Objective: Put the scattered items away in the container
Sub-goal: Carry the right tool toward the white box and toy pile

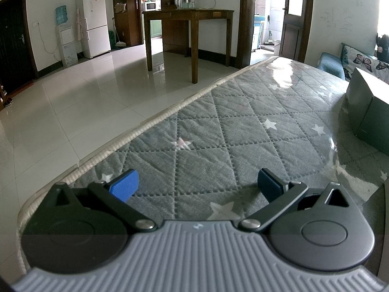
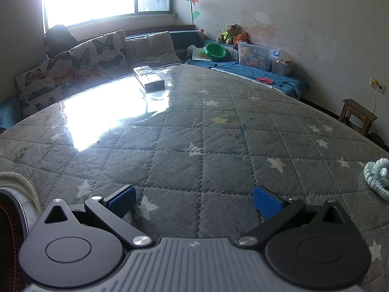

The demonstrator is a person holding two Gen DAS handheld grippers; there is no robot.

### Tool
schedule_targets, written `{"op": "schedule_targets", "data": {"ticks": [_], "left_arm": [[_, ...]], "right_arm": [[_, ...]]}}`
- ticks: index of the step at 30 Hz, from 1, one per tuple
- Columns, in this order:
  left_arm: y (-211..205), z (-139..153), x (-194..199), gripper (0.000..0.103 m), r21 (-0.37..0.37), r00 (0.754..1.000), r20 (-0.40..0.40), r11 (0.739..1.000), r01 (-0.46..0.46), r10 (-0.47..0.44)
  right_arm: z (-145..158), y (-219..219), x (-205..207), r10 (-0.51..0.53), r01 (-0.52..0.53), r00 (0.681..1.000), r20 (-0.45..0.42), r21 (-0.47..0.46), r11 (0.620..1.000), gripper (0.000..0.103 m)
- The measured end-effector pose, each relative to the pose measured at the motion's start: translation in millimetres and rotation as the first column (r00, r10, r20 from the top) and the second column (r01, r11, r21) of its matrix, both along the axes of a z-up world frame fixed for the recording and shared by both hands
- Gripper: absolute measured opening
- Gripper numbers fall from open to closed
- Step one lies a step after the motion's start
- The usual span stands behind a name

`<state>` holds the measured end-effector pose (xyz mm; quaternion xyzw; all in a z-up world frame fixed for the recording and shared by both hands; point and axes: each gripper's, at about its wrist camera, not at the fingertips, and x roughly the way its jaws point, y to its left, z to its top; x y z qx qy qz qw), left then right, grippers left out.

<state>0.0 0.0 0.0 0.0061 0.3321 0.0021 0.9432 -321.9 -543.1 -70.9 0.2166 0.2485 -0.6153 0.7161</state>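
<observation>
Room: a tiled living space with a fridge [image 1: 96,22], a wooden table [image 1: 189,14] and a cushioned sofa [image 2: 97,56] under a bright window.
Surface: a quilted star-print bench [image 2: 218,133] under glossy clear film, likely slippery.
Container: a dark box [image 1: 367,112] stood at the bench's far right in the left view.
Items: a remote [image 2: 148,76] lay far off, probably light and stiff, best gripped across its narrow sides; a pale coiled cord [image 2: 378,175] lay near right, soft, springy.
Hand-held grippers: left [image 1: 198,185] and right [image 2: 194,202] both gaped wide, empty.

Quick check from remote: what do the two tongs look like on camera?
Both match: the left tongs and right tongs have blue textured pads on black linkage arms with silver pivot screws, round black housings and a ribbed grey body. No cables or sleeves in view.
</observation>
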Motion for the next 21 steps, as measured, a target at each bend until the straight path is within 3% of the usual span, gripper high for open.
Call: {"op": "schedule_targets", "data": {"ticks": [5,14,21], "left_arm": [[0,0,0,0.103,0.002,1.0,0.0,1.0,0.0,0.0],[0,1,0,0.103,0.003,1.0,0.0,1.0,0.0,0.0],[3,2,-2,0.103,0.004,1.0,-0.003,1.0,0.014,-0.014]], "right_arm": [[-1,6,1,0.002,-0.002,1.0,0.004,0.0,1.0,0.103],[5,42,-3,0.115,-0.115,0.993,-0.001,0.001,0.993,0.103],[30,85,4,0.253,-0.257,0.966,-0.052,-0.097,0.962,0.103]]}}
